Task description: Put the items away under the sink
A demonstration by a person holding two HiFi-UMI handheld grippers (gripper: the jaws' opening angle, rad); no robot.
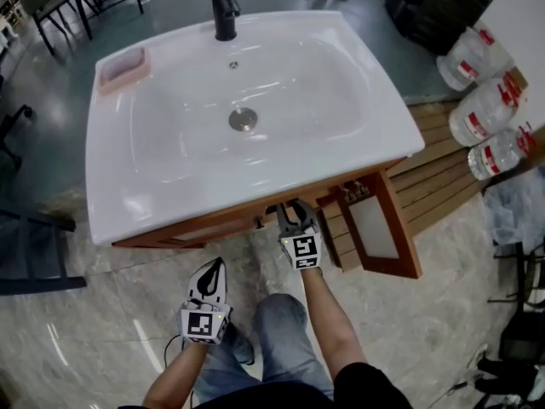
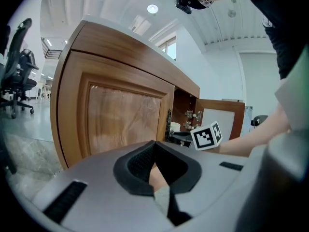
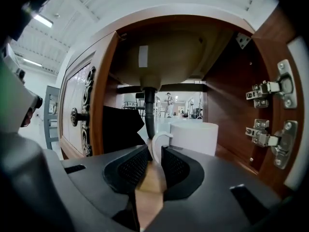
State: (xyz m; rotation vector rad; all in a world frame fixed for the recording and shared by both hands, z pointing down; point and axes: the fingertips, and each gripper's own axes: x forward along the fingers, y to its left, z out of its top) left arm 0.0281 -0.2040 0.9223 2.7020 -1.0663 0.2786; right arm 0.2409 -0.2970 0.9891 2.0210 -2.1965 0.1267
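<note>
A white mug (image 3: pixel 194 137) stands inside the open cabinet under the sink, and my right gripper (image 3: pixel 155 152) is shut on its handle (image 3: pixel 156 143). In the head view the right gripper (image 1: pixel 289 214) reaches under the basin's front edge into the cabinet opening. My left gripper (image 1: pixel 216 267) hangs back above the floor by the person's knee, shut with nothing in it. In the left gripper view its jaws (image 2: pixel 154 145) meet at the tip, facing the closed left cabinet door (image 2: pixel 120 122); beyond it shows the right gripper's marker cube (image 2: pixel 206 135).
The right cabinet door (image 1: pixel 381 228) stands open, its hinges (image 3: pixel 270 93) close to the mug. A black drain pipe (image 3: pixel 148 111) and a black object (image 3: pixel 119 128) sit inside the cabinet. The white sink (image 1: pixel 153 203) holds a pink soap dish (image 1: pixel 123 66). Water bottles (image 1: pixel 481 118) lie at right.
</note>
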